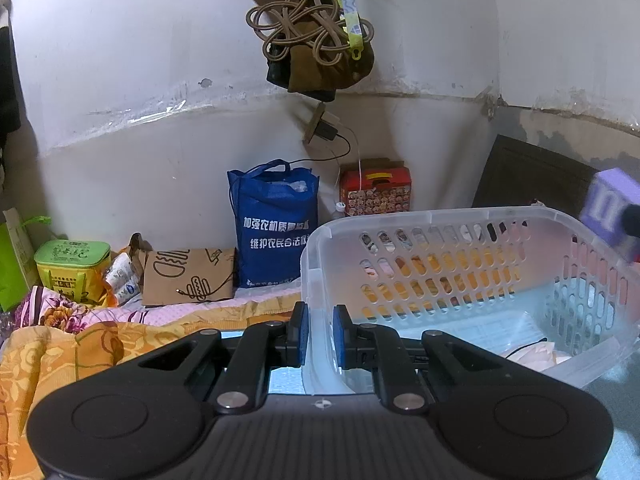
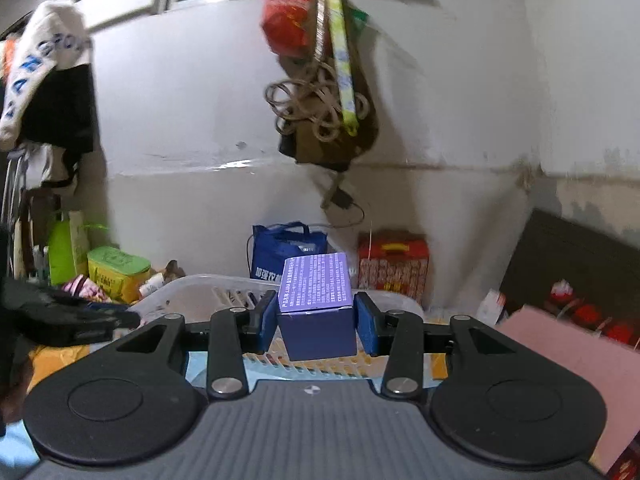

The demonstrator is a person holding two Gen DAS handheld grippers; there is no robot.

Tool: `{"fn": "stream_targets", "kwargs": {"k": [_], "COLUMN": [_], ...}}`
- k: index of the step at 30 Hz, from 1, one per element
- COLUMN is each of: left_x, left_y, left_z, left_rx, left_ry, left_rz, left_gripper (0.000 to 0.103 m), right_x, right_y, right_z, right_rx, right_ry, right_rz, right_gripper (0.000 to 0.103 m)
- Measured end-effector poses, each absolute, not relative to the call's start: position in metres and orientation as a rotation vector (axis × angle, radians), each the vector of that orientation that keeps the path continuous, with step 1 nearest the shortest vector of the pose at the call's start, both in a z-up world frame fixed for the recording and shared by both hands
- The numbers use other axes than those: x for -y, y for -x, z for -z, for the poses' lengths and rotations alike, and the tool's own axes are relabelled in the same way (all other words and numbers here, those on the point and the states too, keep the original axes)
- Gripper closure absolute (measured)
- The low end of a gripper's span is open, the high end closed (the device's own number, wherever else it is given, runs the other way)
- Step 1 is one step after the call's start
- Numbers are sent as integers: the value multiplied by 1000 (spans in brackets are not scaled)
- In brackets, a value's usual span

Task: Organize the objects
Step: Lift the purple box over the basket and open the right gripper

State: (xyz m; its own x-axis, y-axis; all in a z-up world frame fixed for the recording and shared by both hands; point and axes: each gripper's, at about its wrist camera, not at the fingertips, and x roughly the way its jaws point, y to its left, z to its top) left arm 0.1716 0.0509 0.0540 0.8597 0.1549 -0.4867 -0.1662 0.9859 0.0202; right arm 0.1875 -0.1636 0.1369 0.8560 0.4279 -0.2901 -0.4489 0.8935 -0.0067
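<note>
My left gripper (image 1: pixel 320 336) is shut on the near left rim of a clear plastic basket (image 1: pixel 460 216), one blue pad inside the wall and one outside. The basket holds some white paper and a thin black cable at its bottom. My right gripper (image 2: pixel 316 322) is shut on a purple box (image 2: pixel 316 300) with printed text on top and holds it above the basket's rim (image 2: pixel 208 282). The purple box also shows blurred at the right edge of the left wrist view (image 1: pixel 612 212), above the basket's right wall.
The basket sits on a bed with orange flowered bedding (image 1: pixel 60 352). Against the wall stand a blue tote bag (image 1: pixel 274 224), a red carton (image 1: pixel 376 192), a brown paper bag (image 1: pixel 188 276) and a green-yellow box (image 1: pixel 72 268). A knotted rope and bags (image 1: pixel 312 36) hang overhead. A pink board (image 2: pixel 560 352) lies right.
</note>
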Motion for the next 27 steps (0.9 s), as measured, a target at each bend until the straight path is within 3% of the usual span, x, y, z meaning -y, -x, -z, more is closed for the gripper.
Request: {"fn": "stream_targets", "kwargs": {"k": [9, 10, 11, 12, 27], "left_x": [-50, -50, -50, -50, -47], "left_y": [-172, -171, -171, -171, -170], "left_z": [-53, -53, -53, -53, -53], "left_rx": [-508, -508, -508, -508, -505], "left_ry": [19, 20, 18, 15, 7], "left_rz": [-168, -169, -169, -170, -169], "left_gripper": [87, 87, 87, 87, 87], "right_x": [161, 161, 160, 159, 206], "right_y": [-196, -196, -195, -196, -74], "right_z": [-119, -120, -120, -121, -60], "right_rx": [-289, -276, -275, -263, -154], "right_ry": [68, 73, 88, 96, -20], "right_rz": [-428, -425, -416, -400, -341], "right_gripper": [55, 30, 11, 0, 0]}}
